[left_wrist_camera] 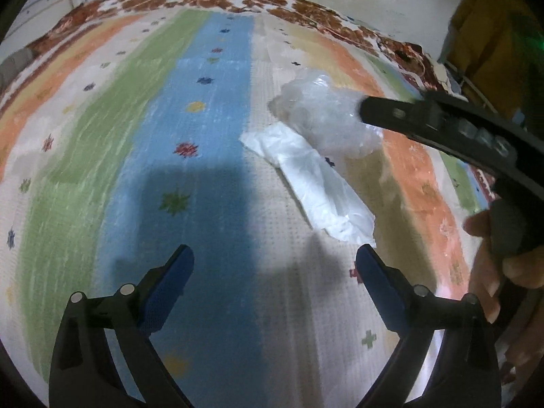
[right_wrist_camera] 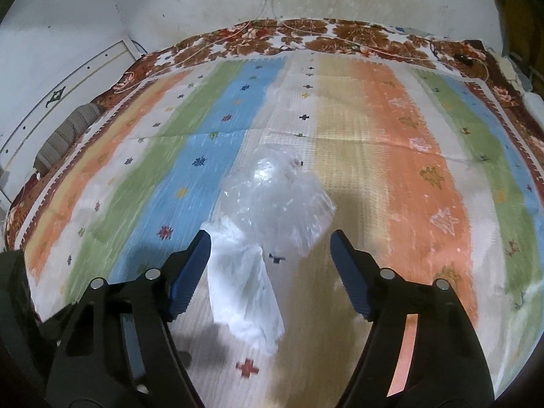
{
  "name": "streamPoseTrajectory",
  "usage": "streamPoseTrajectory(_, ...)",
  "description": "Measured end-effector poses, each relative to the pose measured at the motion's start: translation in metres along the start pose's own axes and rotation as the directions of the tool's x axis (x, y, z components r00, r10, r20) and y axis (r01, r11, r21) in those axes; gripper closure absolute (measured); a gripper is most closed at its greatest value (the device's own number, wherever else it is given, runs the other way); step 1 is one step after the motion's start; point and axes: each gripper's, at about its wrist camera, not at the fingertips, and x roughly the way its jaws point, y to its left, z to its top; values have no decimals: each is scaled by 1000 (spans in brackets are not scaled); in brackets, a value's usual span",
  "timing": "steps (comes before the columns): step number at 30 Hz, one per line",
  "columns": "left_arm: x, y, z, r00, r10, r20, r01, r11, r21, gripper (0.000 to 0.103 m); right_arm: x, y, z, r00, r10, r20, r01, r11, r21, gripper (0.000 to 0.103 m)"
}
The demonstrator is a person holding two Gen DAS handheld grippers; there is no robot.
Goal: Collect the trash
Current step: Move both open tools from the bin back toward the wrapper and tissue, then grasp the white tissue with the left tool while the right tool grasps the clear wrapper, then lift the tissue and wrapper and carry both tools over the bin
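My right claw (right_wrist_camera: 270,261) hangs over the striped mat with small star marks (right_wrist_camera: 391,142). The crumpled clear plastic bag (right_wrist_camera: 277,204) lies just ahead of its fingertips and a little left of centre. The crumpled white plastic wrapper (right_wrist_camera: 243,289) runs from under that bag back toward me, lying inside the gap and closer to the left finger (right_wrist_camera: 190,272), whose tip seems to overlap its edge; whether they touch I cannot tell.

From my left claw (left_wrist_camera: 275,272) both pieces sit ahead and to the right: white wrapper (left_wrist_camera: 316,183) nearer, clear bag (left_wrist_camera: 323,115) beyond it, the two overlapping. My right claw's black finger (left_wrist_camera: 425,119) reaches in from the right and its tip covers the bag's right edge.

Hard to read: both views are motion-blurred, the clear bag's outline fades into the pale stripe, and where bag ends and wrapper begins is unclear. My right hand (left_wrist_camera: 493,265) is cut off at the frame edge. A floral-patterned cloth (right_wrist_camera: 306,37) borders the mat's far side.

Right claw: jaws moderately wide, nothing pinched, the wrapper loose between the blue pads. Left claw: jaws wide, holding nothing, only mat showing between them.
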Motion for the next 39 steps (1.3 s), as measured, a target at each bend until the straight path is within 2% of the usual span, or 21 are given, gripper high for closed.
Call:
streamPoseTrajectory(2, 5, -7, 3, 1000, 16, 16, -16, 1000, 20, 12, 7, -2, 1, 1000, 14, -6, -14, 1000, 11, 42)
streamPoseTrajectory(4, 11, -8, 7, 1000, 6, 16, -6, 1000, -1, 12, 15, -3, 2, 1000, 21, -19, -21, 1000, 9, 50)
streamPoseTrajectory(6, 21, -7, 12, 1000, -17, -5, 17, 999, -48, 15, 21, -7, 0, 999, 16, -28, -15, 1000, 12, 64)
streamPoseTrajectory(8, 27, -9, 14, 1000, -3, -3, 3, 999, -48, 17, 27, -15, 0, 999, 20, -38, -18, 999, 41, 72)
streamPoseTrajectory(9, 31, -13, 17, 1000, 12, 8, -12, 999, -31, 18, 28, -21, 0, 999, 26, -41, -23, 998, 65, 81)
streamPoseTrajectory(12, 37, -20, 22, 999, 26, 19, -26, 1000, -7, 31, 29, -33, -2, 999, 35, -40, -30, 993, 112, 91)
streamPoseTrajectory(14, 43, -24, 25, 999, 47, 8, -47, 999, 5, 52, 26, -38, -2, 998, 48, -33, -43, 990, 137, 94)
streamPoseTrajectory(15, 47, -28, 25, 995, 98, -3, -98, 994, 43, 58, 26, -39, -3, 998, 49, -31, -44, 989, 140, 95)
streamPoseTrajectory(17, 47, -31, 25, 994, 107, 2, -107, 991, 78, 82, 23, -39, -3, 999, 43, -25, -39, 990, 135, 96)
streamPoseTrajectory(19, 44, -27, 25, 994, 107, 1, -106, 990, 88, 96, 21, -36, -2, 999, 34, -19, -32, 992, 120, 97)
streamPoseTrajectory(24, 22, -20, 26, 997, 72, 35, -75, 992, 98, 99, 10, -26, 1, 1000, 12, -15, -11, 998, 58, 99)
streamPoseTrajectory(32, -25, -14, 23, 998, 12, 56, -19, 992, 122, 100, -32, -15, -3, 1000, -19, 17, 19, 1000, 11, 100)
streamPoseTrajectory(39, -62, -4, 19, 999, -29, 45, 26, 997, 79, 100, -68, 2, -18, 999, -36, 39, 38, 999, -35, 100)
